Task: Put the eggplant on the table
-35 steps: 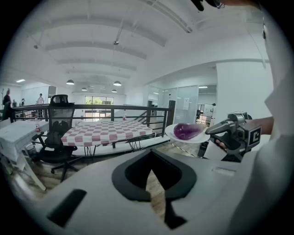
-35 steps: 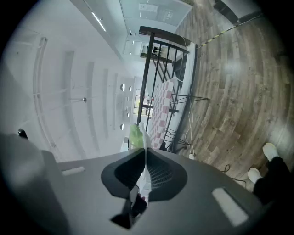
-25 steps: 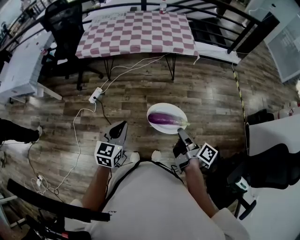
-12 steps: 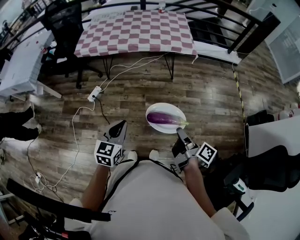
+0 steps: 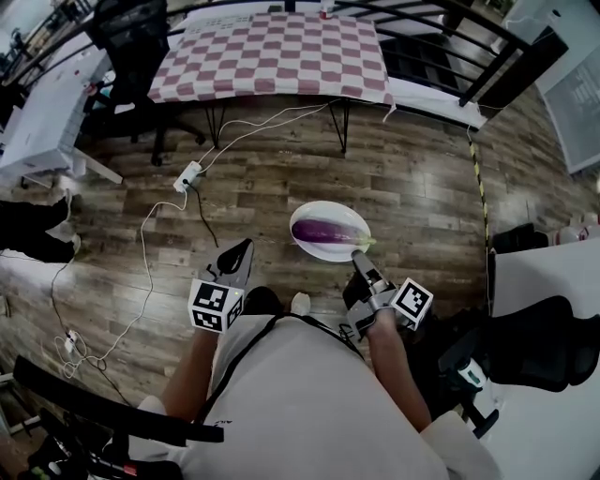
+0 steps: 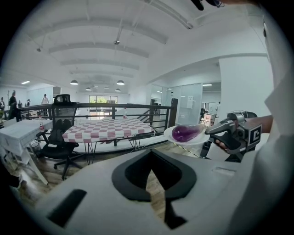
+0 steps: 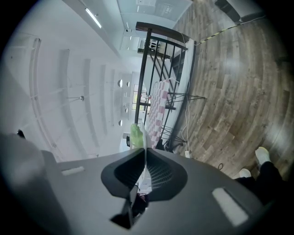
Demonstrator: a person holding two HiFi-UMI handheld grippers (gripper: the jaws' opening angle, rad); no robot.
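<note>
A purple eggplant (image 5: 323,231) lies on a white plate (image 5: 330,210), held in the air above the wooden floor. My right gripper (image 5: 359,258) is shut on the plate's near rim. In the right gripper view the rim (image 7: 146,143) runs edge-on between the jaws, with the eggplant's green stem (image 7: 136,136) just beyond. My left gripper (image 5: 246,246) is shut and holds nothing, a little left of the plate. The left gripper view shows the eggplant (image 6: 186,133), the plate (image 6: 172,137) and the right gripper (image 6: 223,128). The table with the checked cloth (image 5: 281,56) stands ahead.
A black office chair (image 5: 131,47) stands at the table's left, beside a white desk (image 5: 37,112). A power strip (image 5: 187,174) and white cables cross the floor. A black railing (image 5: 441,28) runs behind the table. Someone's shoes (image 5: 33,239) are at far left, and another black chair (image 5: 544,337) at right.
The view has shifted slightly toward the table. Both grippers keep their places and the plate stays held. The shoes at far left have moved.
</note>
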